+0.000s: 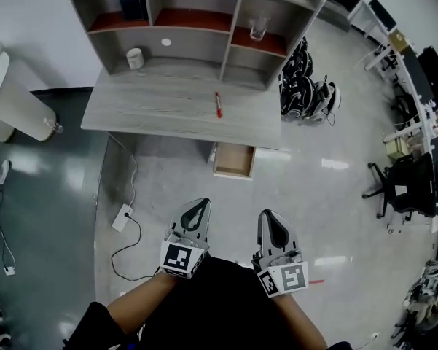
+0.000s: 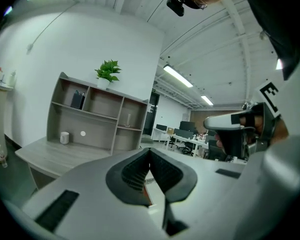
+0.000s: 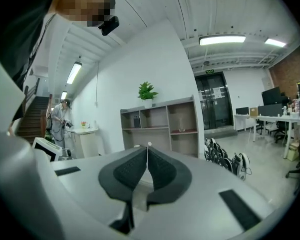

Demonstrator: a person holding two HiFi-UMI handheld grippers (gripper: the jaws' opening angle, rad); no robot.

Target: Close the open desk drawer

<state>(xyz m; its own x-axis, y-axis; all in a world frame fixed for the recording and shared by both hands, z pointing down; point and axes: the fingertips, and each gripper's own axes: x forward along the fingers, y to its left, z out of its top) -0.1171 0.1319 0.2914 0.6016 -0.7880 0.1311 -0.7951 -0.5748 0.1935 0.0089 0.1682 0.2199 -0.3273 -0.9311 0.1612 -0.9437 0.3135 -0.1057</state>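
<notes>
A grey wooden desk [image 1: 167,111] with a shelf hutch [image 1: 197,28] stands ahead of me. Under its front right edge a light wooden drawer [image 1: 234,161] is pulled out, open and empty. My left gripper [image 1: 201,205] and right gripper [image 1: 268,215] hang side by side over the floor, well short of the drawer, both shut and holding nothing. In the left gripper view the jaws [image 2: 150,150] meet at the tips with the desk [image 2: 50,156] beyond. The right gripper [image 3: 148,146] also points at the hutch [image 3: 162,126].
On the desk lie a red pen [image 1: 218,104] and a white cup [image 1: 135,58]; a glass [image 1: 258,28] stands on a shelf. A power strip with cables [image 1: 122,217] lies on the floor left. Helmets [image 1: 306,93] are piled right of the desk. Office chairs [image 1: 401,188] stand far right.
</notes>
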